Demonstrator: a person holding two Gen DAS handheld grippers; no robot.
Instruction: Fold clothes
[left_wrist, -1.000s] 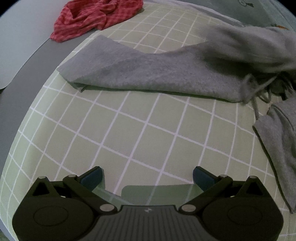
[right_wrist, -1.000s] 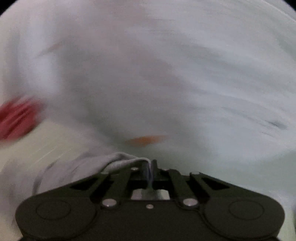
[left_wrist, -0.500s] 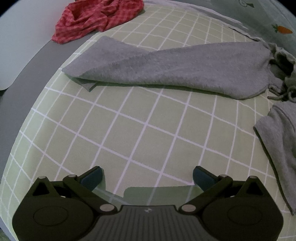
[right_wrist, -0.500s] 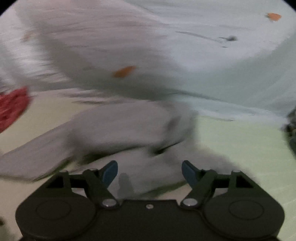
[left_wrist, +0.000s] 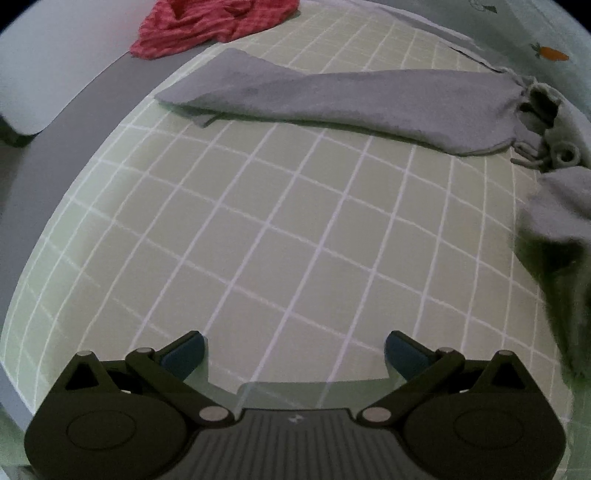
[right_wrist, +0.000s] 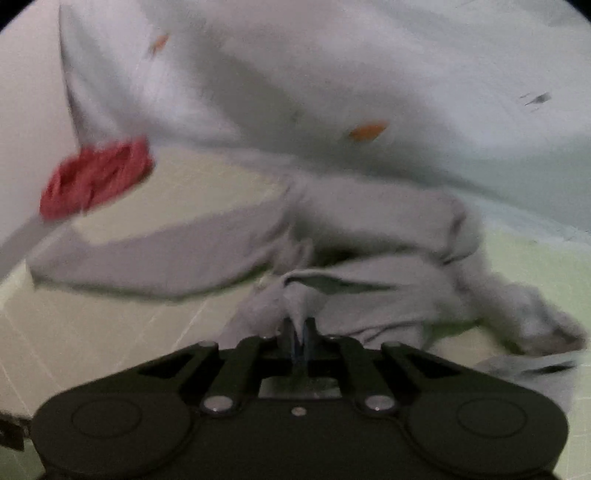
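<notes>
Left gripper (left_wrist: 293, 349) hangs wide apart over bare green checked sheet (left_wrist: 258, 229). Only the right wrist view shows the right gripper (right_wrist: 300, 332) pinched on the grey sweatpants (right_wrist: 332, 295), which lie stretched across the sheet; red garment (left_wrist: 218, 22) sits beyond.

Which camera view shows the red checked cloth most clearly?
The left wrist view: the red checked cloth lies crumpled and sharp at the top, beyond the grey garment. The right wrist view shows it only as a blurred red patch on the left.
</notes>
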